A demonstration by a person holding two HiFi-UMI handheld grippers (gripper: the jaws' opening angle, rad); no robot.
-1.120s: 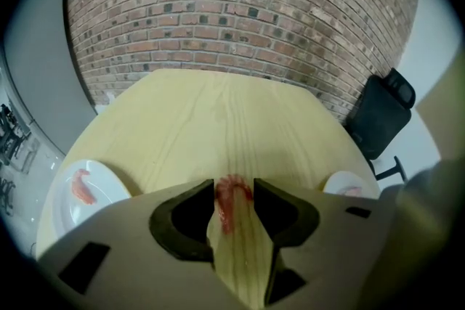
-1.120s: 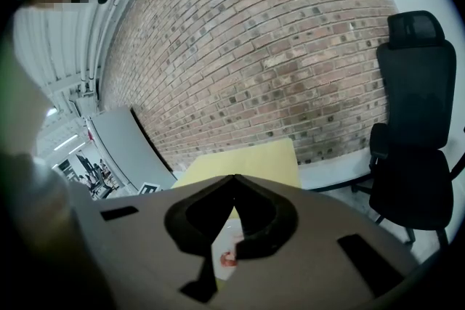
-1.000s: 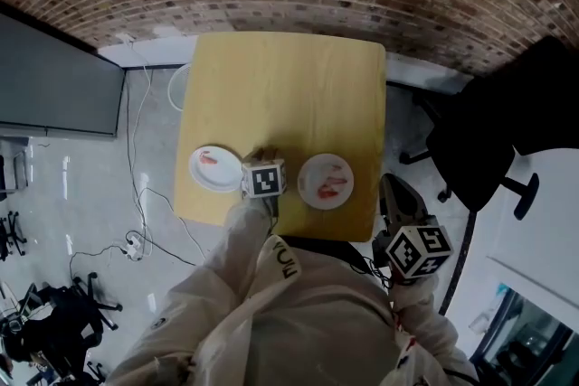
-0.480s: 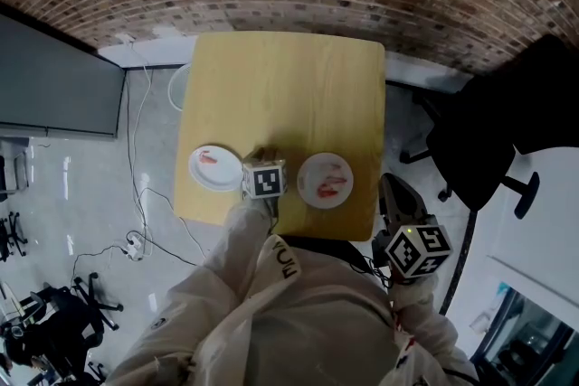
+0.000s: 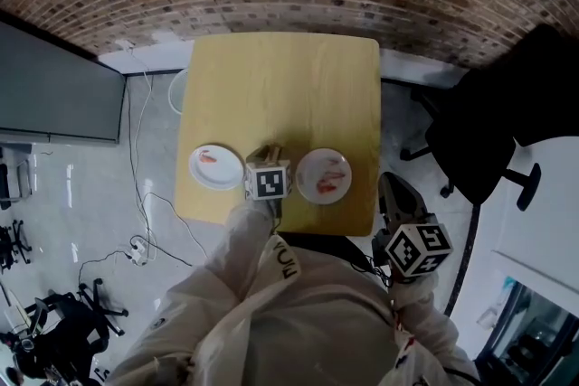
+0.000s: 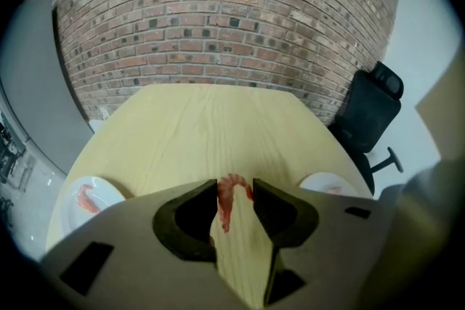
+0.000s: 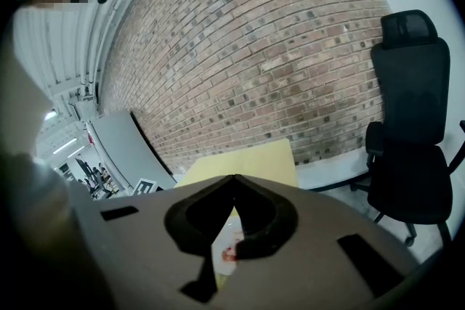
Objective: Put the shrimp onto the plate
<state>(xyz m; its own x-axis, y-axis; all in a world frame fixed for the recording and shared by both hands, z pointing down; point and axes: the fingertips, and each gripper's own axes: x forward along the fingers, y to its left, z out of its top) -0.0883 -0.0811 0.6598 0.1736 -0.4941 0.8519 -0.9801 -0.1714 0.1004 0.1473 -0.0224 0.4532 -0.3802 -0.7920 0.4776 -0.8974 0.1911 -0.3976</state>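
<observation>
Head view: the left gripper (image 5: 269,152) is held over the near edge of the desk (image 5: 280,77), between two plates. The left plate (image 5: 203,178) lies to the left of its jaws and the right plate (image 5: 310,163) to the right. Both are near the jaws but apart from them, and red is seen on each. The right gripper (image 5: 391,187) is held off the desk, past its right edge, well apart from both plates.

Left gripper view: the jaws are clamped on the shrimp (image 6: 224,205) at the very tips. Its arch spans the gap and touches both tips, and the tail trails back along the left jaw. Bare desk is seen ahead of the tips. The left plate sits low left of the jaws with a second shrimp (image 6: 86,198) on it. The right plate sits low right, partly hidden by the jaw body. A brick wall (image 6: 218,25) and a black chair (image 6: 370,116) are seen beyond.

Right gripper view: the jaws are closed tip to tip with nothing between them. A slice of white plate with red on it is seen through the slit behind the tips. The desk lies ahead of the tips, and the chair is off to the right.
</observation>
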